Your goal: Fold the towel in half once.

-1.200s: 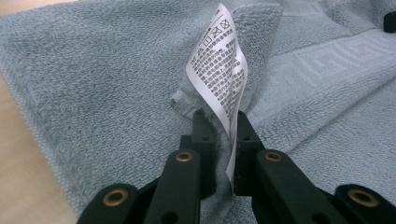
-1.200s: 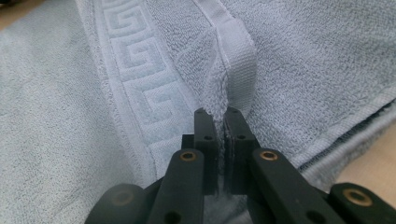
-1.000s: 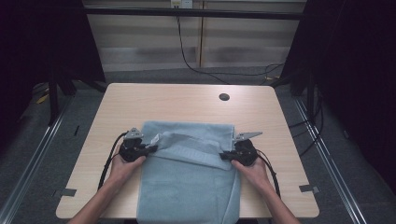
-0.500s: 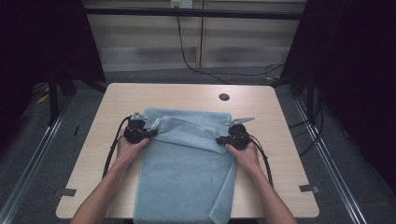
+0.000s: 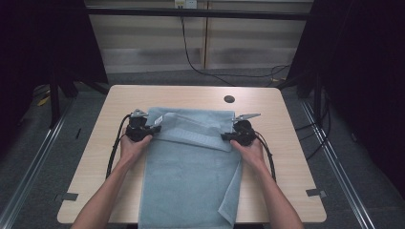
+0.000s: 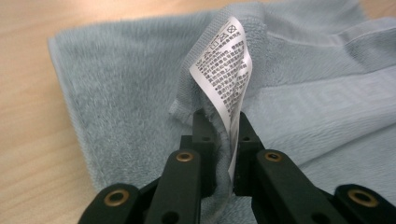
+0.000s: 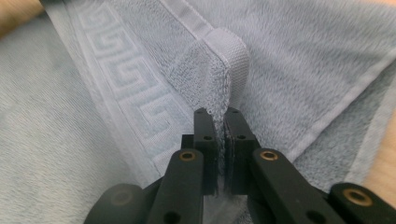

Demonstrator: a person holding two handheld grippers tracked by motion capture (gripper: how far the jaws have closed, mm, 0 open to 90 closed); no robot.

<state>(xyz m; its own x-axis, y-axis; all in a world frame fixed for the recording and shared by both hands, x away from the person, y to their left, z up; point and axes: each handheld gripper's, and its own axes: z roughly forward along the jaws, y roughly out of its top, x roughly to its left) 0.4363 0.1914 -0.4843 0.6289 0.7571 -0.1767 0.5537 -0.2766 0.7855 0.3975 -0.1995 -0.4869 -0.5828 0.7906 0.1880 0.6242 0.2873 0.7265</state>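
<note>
The blue towel (image 5: 191, 176) lies on the wooden table (image 5: 286, 124), and its near end hangs off the edge by the person. The left gripper (image 5: 155, 128) pinches one corner, the one with the white tag (image 6: 224, 65), and the right gripper (image 5: 225, 137) pinches the other corner, both with jaws pressed tight on the cloth. A second ago the corners were nearer the person; now they are farther up the towel, so I think the fold is about halfway over.
</note>
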